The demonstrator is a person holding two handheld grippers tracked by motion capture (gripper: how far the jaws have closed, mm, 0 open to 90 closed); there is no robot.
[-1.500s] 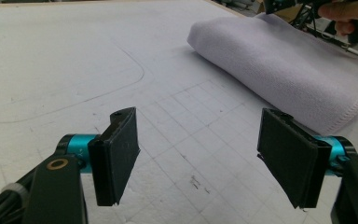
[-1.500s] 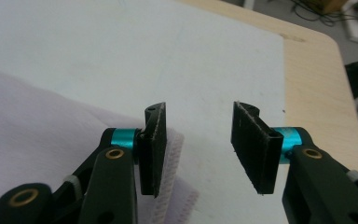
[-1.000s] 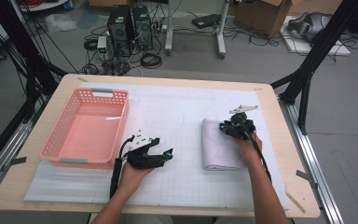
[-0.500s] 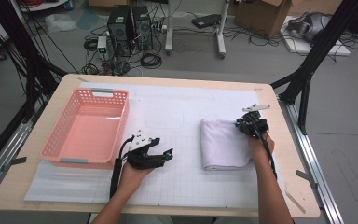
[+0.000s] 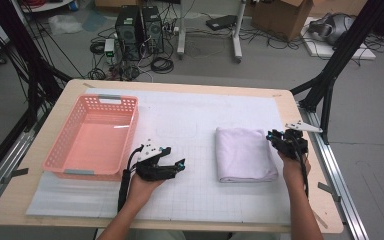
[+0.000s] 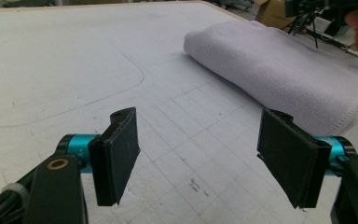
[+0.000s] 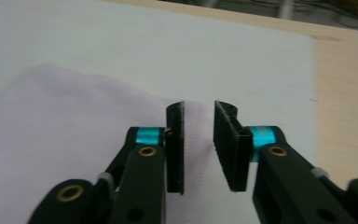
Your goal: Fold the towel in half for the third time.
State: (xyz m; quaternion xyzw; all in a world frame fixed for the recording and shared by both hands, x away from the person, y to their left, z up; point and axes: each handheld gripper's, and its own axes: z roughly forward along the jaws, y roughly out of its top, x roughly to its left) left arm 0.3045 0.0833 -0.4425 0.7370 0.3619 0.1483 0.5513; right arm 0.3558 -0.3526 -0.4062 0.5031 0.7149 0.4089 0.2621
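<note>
Cluttered room, white-matted table [image 5: 190,112]

On the table [image 5: 40,200] lies a gridded mat [image 5: 195,200]. A basket [image 5: 94,135] sits at its left, a folded towel [image 5: 245,154] at right. The left gripper [image 5: 180,164] rests between them; the right gripper [image 5: 271,136] is just beside the towel's right edge.

One overhead camera, two riding low on the grippers

The high view looks forward and down over the whole wooden table [image 5: 310,220]; both gripper views skim close above it, each catching the folded pale-lilac towel [image 5: 244,154] [image 6: 279,70] [image 7: 65,140], the left gripper view from farther off.
</note>
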